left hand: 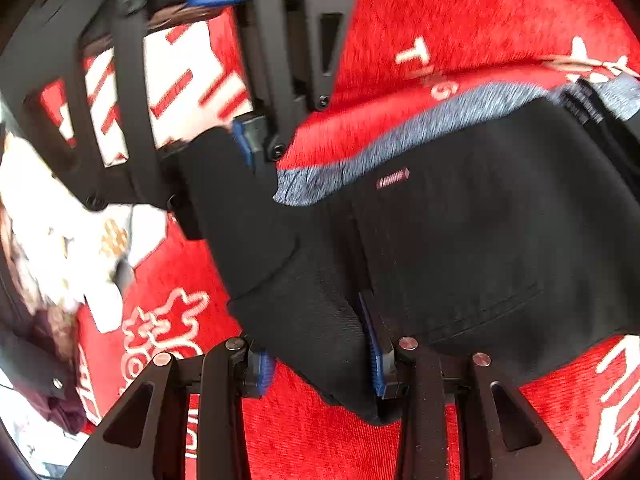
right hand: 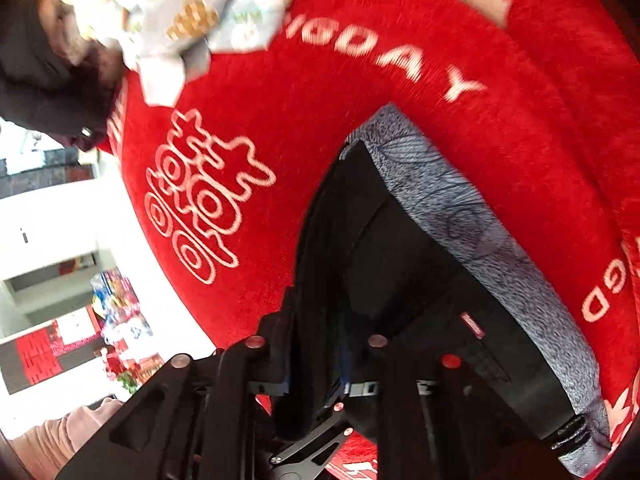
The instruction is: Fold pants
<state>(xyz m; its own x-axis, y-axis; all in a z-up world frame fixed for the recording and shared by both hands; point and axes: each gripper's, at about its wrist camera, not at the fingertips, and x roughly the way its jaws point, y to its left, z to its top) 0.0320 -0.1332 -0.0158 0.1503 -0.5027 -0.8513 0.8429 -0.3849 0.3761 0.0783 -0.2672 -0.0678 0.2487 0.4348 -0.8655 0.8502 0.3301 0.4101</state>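
Observation:
Black pants (left hand: 460, 240) with a grey-blue waistband (left hand: 400, 140) lie on a red cloth (left hand: 460, 12) with white lettering. My left gripper (left hand: 320, 364) is shut on a bunched fold of the black fabric at the bottom of the left wrist view. My right gripper (left hand: 244, 144) shows in that view at upper left, shut on another corner of the pants. In the right wrist view my right gripper (right hand: 316, 376) clamps the black fabric (right hand: 372, 264), with the waistband (right hand: 460, 208) running off to the right.
A crumpled white printed garment (left hand: 60, 240) and a dark maroon garment (left hand: 60, 412) lie at the left of the red cloth; both show at upper left in the right wrist view (right hand: 180, 20). Beyond the cloth edge is a room with shelves (right hand: 60, 320).

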